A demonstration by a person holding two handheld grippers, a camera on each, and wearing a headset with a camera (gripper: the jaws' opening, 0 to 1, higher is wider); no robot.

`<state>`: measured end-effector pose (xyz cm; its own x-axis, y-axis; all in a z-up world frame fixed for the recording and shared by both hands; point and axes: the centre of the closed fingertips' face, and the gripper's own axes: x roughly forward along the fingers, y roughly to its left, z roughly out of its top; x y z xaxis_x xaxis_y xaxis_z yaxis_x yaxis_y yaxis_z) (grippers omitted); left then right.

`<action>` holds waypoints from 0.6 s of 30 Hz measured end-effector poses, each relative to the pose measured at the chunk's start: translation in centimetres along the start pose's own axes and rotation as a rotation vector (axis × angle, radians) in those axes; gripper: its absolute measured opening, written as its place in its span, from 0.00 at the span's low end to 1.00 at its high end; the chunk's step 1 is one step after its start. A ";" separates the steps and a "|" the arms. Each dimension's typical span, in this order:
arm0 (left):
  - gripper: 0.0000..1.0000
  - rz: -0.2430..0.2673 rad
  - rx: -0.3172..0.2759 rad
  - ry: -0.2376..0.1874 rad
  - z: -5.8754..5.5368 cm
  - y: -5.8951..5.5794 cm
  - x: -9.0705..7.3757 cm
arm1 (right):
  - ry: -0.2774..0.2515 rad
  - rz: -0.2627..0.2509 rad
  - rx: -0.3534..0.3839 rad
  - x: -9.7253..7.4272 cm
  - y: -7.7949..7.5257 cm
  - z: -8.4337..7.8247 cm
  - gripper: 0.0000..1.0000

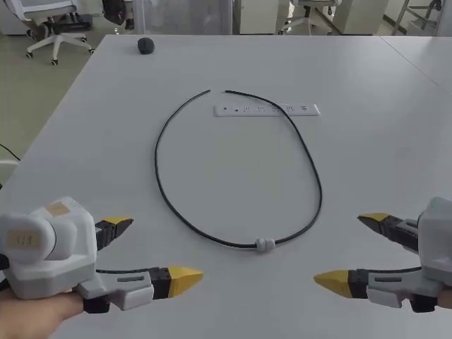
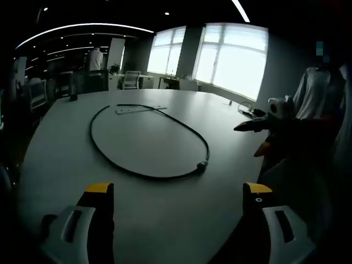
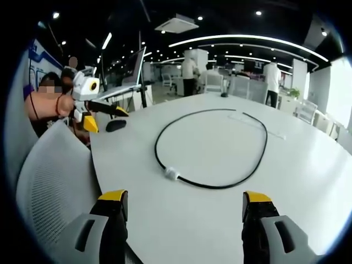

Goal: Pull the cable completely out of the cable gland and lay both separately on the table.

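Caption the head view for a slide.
Jaws open, the left gripper and right gripper hover over a white table, short of a black cable threaded through a small cable gland.

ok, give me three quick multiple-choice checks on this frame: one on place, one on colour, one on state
1. Where is the cable gland on the cable?
A. at a free end
B. threaded on the near arc of the loop
C. lying off the cable

2. What colour is the cable?
A. black
B. white
C. orange

3. What state are the left gripper and right gripper in?
A. left shut on the cable
B. right shut on the cable gland
C. both open, holding nothing

Answers:
1. B: the head view shows the pale gland on the loop's near side, with cable leaving it on both sides.
2. A: the cable is a thin black line in all three views.
3. C: both pairs of yellow tips stand apart, short of the loop.
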<state>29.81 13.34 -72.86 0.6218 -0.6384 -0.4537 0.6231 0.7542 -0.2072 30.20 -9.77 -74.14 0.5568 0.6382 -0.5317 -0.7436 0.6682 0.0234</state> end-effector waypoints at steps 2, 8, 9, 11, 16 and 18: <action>0.98 0.000 0.005 -0.003 0.1 0.0 0.0 | 0.000 0.002 -0.002 0.0 0.0 0.0 0.86; 0.97 -0.006 0.005 -0.002 0.1 -0.2 0.1 | -0.002 0.003 -0.005 0.0 0.0 0.1 0.85; 0.97 -0.007 0.011 -0.002 0.1 -0.3 0.0 | -0.001 0.002 -0.007 0.0 0.0 0.1 0.85; 0.97 -0.006 0.009 0.000 0.1 -0.4 0.0 | -0.001 0.004 -0.007 0.0 0.0 0.1 0.85; 0.97 -0.005 0.008 -0.001 0.1 -0.4 0.0 | 0.000 0.008 -0.011 0.0 0.1 0.2 0.85; 0.97 -0.005 0.009 -0.001 0.1 -0.4 0.0 | -0.001 0.008 -0.013 0.0 0.1 0.2 0.85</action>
<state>29.59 13.06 -72.67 0.6189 -0.6423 -0.4521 0.6304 0.7496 -0.2020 30.24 -9.64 -74.01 0.5512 0.6441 -0.5304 -0.7529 0.6580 0.0165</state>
